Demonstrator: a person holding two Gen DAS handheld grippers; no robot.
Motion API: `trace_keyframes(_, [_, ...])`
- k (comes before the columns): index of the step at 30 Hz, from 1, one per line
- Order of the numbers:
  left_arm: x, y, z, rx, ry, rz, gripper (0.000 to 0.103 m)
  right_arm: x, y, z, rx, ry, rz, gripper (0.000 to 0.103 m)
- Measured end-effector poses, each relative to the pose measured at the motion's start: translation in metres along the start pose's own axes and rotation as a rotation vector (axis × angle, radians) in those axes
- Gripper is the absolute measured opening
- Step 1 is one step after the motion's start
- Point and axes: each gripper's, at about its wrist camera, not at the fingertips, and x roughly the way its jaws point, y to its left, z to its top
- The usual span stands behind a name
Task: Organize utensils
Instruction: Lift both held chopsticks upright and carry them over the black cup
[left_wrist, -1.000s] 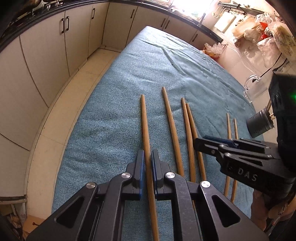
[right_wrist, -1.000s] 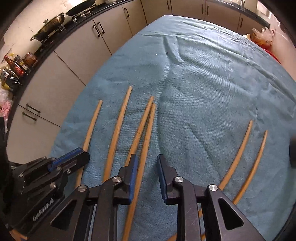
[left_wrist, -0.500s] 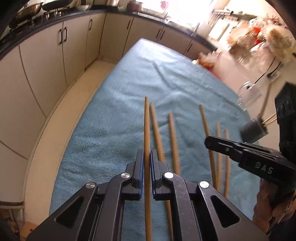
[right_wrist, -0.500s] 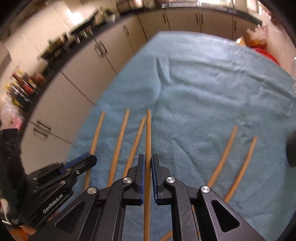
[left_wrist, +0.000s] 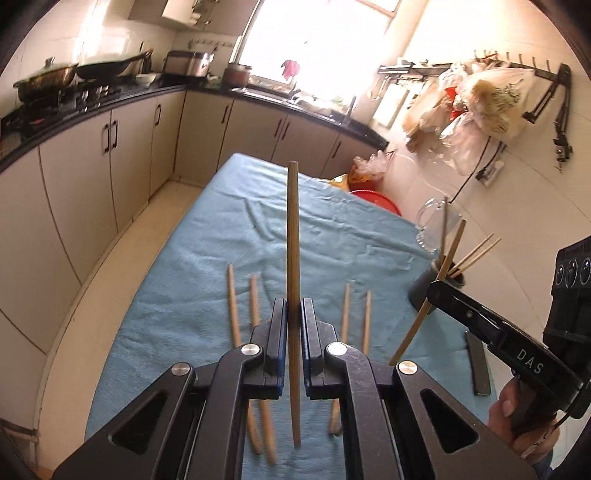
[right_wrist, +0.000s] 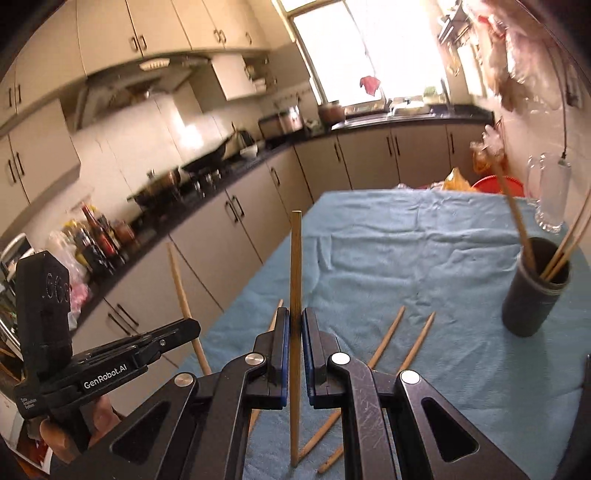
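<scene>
My left gripper (left_wrist: 293, 314) is shut on a wooden chopstick (left_wrist: 293, 240), held clear above the blue cloth (left_wrist: 221, 240). My right gripper (right_wrist: 294, 325) is shut on a second chopstick (right_wrist: 295, 258), also lifted off the cloth. In the right wrist view the left gripper (right_wrist: 190, 328) shows at the left with its chopstick (right_wrist: 177, 273) slanting up. Several more chopsticks (left_wrist: 232, 302) lie on the cloth below. A dark cup (right_wrist: 532, 299) at the right edge of the cloth holds several chopsticks.
A clear glass mug (right_wrist: 550, 192) stands behind the cup. A dark flat strip (left_wrist: 478, 365) lies on the cloth near the right hand. Kitchen cabinets (left_wrist: 92, 177) and a floor aisle run along the left. Plastic bags (left_wrist: 480, 107) hang on the right wall.
The right gripper closed on a chopstick. Both grippers then rose with their chopsticks off the cloth and tilted up, bringing the cup and the far counter into view.
</scene>
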Motion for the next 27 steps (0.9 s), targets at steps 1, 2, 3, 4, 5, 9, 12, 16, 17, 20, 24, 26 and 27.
trace_keyframes(1, [-0.002, -0.004, 0.001, 0.006, -0.005, 0.0, 0.007, -0.004, -0.002, 0.001, 0.007, -0.012, 0.002, 0.007])
trace_keyframes(2, [-0.005, -0.009, 0.002, 0.012, -0.014, 0.001, 0.007, -0.01, -0.004, 0.0, 0.014, -0.026, 0.003, 0.007])
trace_keyframes(3, [-0.007, -0.012, 0.003, 0.019, -0.018, -0.001, 0.007, -0.016, -0.007, 0.0, 0.016, -0.038, 0.003, 0.007])
trace_keyframes(4, [-0.008, -0.016, 0.004, 0.025, -0.019, -0.003, 0.007, -0.022, -0.009, 0.0, 0.015, -0.052, -0.001, 0.007])
trace_keyframes(5, [-0.008, -0.017, 0.005, 0.027, -0.02, -0.002, 0.007, -0.025, -0.011, 0.002, 0.015, -0.059, -0.005, 0.007])
trace_keyframes(9, [-0.008, -0.025, 0.006, 0.043, -0.021, 0.0, 0.007, -0.042, -0.018, 0.003, 0.03, -0.098, -0.015, 0.007])
trace_keyframes(12, [-0.009, -0.032, 0.008, 0.051, -0.02, -0.004, 0.007, -0.055, -0.027, 0.004, 0.051, -0.122, -0.019, 0.007])
trace_keyframes(16, [-0.012, -0.043, 0.008, 0.071, -0.024, -0.008, 0.007, -0.069, -0.039, 0.006, 0.078, -0.155, -0.024, 0.007])
trace_keyframes(17, [-0.013, -0.045, 0.009, 0.076, -0.026, -0.009, 0.007, -0.072, -0.042, 0.006, 0.084, -0.161, -0.024, 0.007])
trace_keyframes(20, [-0.013, -0.053, 0.01, 0.091, -0.028, -0.012, 0.007, -0.08, -0.049, 0.008, 0.099, -0.181, -0.04, 0.007])
trace_keyframes(24, [-0.012, -0.061, 0.012, 0.109, -0.023, -0.018, 0.007, -0.088, -0.062, 0.008, 0.129, -0.197, -0.056, 0.007])
trace_keyframes(26, [-0.012, -0.066, 0.013, 0.119, -0.022, -0.024, 0.007, -0.092, -0.068, 0.009, 0.141, -0.204, -0.062, 0.007])
trace_keyframes(27, [-0.013, -0.068, 0.014, 0.121, -0.023, -0.024, 0.007, -0.095, -0.072, 0.008, 0.149, -0.21, -0.067, 0.007])
